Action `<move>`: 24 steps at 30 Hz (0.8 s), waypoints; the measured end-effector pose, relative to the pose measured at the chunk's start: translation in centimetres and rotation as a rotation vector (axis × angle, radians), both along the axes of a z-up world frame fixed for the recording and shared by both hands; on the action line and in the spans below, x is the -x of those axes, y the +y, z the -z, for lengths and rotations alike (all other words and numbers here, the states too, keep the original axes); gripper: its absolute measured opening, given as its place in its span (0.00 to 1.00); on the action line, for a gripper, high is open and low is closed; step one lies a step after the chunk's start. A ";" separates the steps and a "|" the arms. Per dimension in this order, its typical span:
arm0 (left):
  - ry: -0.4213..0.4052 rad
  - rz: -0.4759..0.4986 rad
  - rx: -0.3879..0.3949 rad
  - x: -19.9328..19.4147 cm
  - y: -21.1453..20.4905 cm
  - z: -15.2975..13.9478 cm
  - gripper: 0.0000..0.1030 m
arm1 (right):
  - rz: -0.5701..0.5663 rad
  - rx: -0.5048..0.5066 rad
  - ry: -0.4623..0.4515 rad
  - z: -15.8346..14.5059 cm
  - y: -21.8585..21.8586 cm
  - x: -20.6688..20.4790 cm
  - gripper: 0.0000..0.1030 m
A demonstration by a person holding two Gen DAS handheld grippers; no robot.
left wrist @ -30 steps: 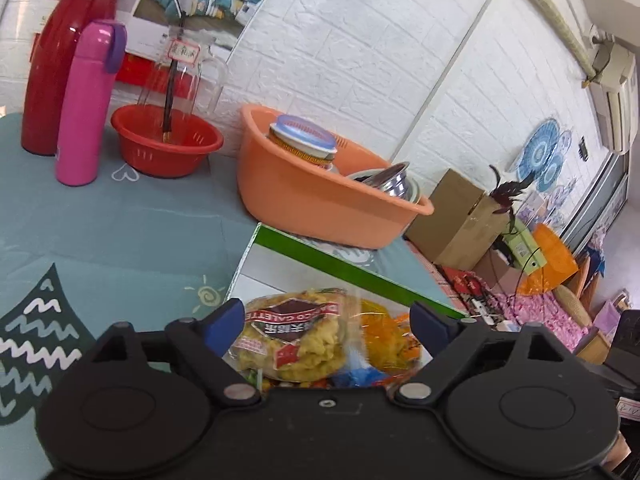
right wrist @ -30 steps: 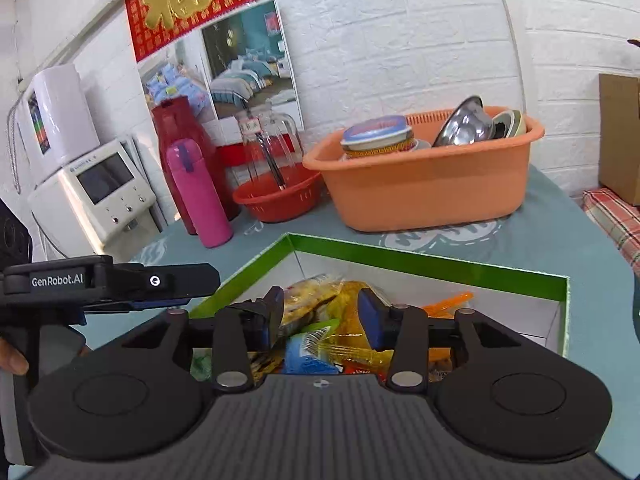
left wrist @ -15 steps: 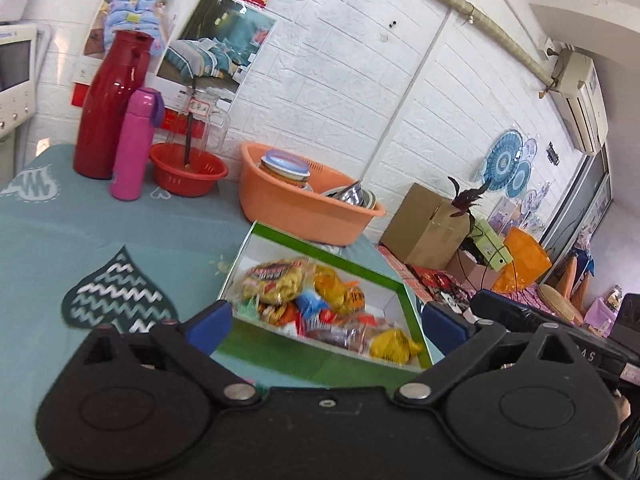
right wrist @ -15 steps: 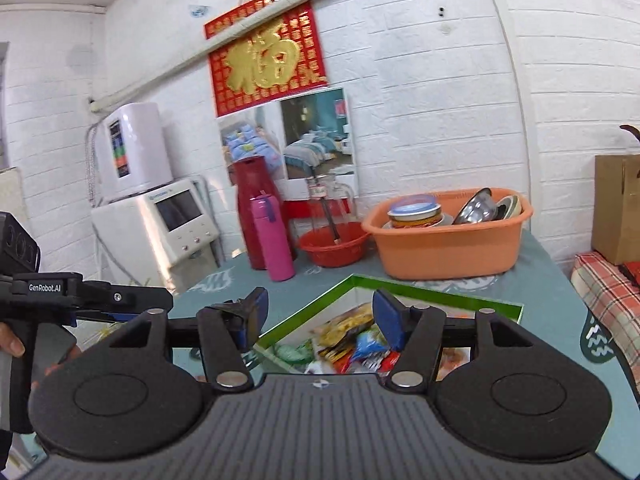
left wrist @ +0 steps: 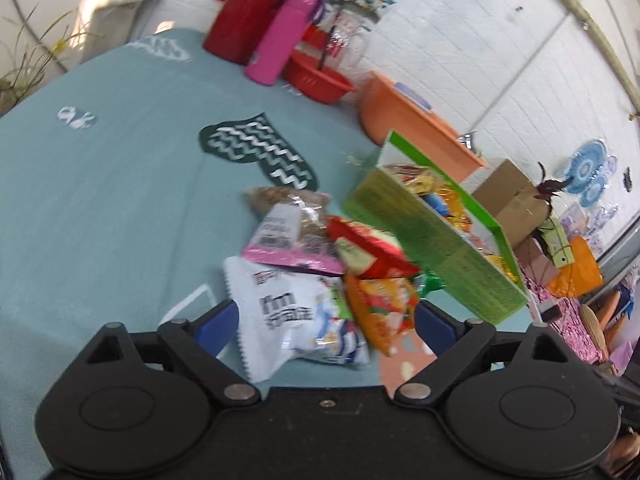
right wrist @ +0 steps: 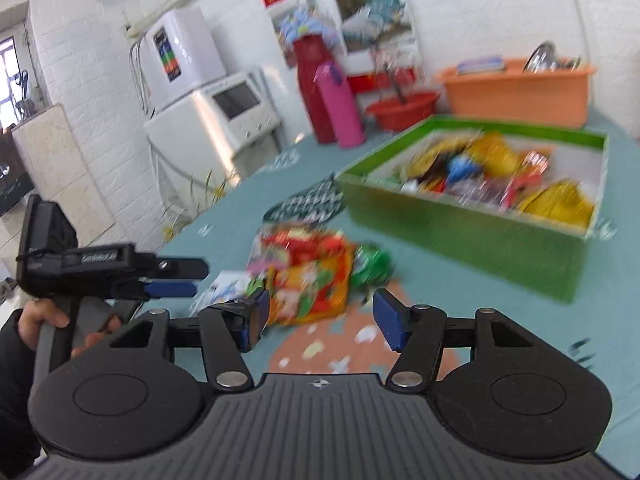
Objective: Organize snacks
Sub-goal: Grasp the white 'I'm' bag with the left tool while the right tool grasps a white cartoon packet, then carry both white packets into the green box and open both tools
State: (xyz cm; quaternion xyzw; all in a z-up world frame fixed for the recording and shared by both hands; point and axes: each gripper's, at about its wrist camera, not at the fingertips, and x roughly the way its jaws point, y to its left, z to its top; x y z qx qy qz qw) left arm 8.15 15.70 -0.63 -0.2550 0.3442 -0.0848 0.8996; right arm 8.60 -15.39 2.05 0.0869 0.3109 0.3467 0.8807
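Note:
A green box (left wrist: 432,240) (right wrist: 460,228) on the teal table holds several snack packets. A loose pile lies in front of it: a white packet (left wrist: 296,320), an orange packet (left wrist: 380,308) (right wrist: 312,292), a red packet (left wrist: 368,252), a pink-and-brown packet (left wrist: 288,232) and a small green one (right wrist: 370,264). My left gripper (left wrist: 326,326) is open, its fingers either side of the white and orange packets, just above them. It also shows at left in the right wrist view (right wrist: 172,278). My right gripper (right wrist: 320,320) is open and empty, just short of the orange packet.
At the back of the table stand a red flask (left wrist: 256,12), a pink bottle (left wrist: 284,36), a red bowl (left wrist: 320,76) and an orange basin (left wrist: 412,116) with dishes. White appliances (right wrist: 208,92) stand at left. Cardboard boxes (left wrist: 508,196) sit beyond the table's right edge.
Both grippers have pulled back from over the box and swung down to the loose snack pile in front of it. Both stay open and empty.

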 end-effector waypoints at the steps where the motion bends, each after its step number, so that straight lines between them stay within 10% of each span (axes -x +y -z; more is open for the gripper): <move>1: 0.008 -0.003 0.006 -0.2 0.3 0.4 1.00 | -0.013 0.000 0.019 0.6 0.7 0.0 0.94; 4: 0.021 0.008 0.024 -0.9 0.8 1.1 0.96 | -0.060 -0.013 0.090 2.1 2.8 -0.1 0.88; 8: 0.026 0.029 0.033 -1.2 1.6 1.5 0.64 | -0.112 -0.044 0.169 3.7 5.4 -0.4 0.76; 18: 0.020 0.050 0.069 -1.2 2.8 2.1 0.62 | -0.043 -0.149 0.229 5.2 8.5 -2.2 0.72; 22: 0.018 0.071 0.047 -1.2 2.4 2.3 0.25 | -0.034 -0.163 0.222 5.3 9.3 -2.4 0.66; 24: 0.020 0.074 0.054 -0.7 2.1 2.2 0.22 | -0.029 -0.137 0.201 5.4 9.7 -2.4 0.45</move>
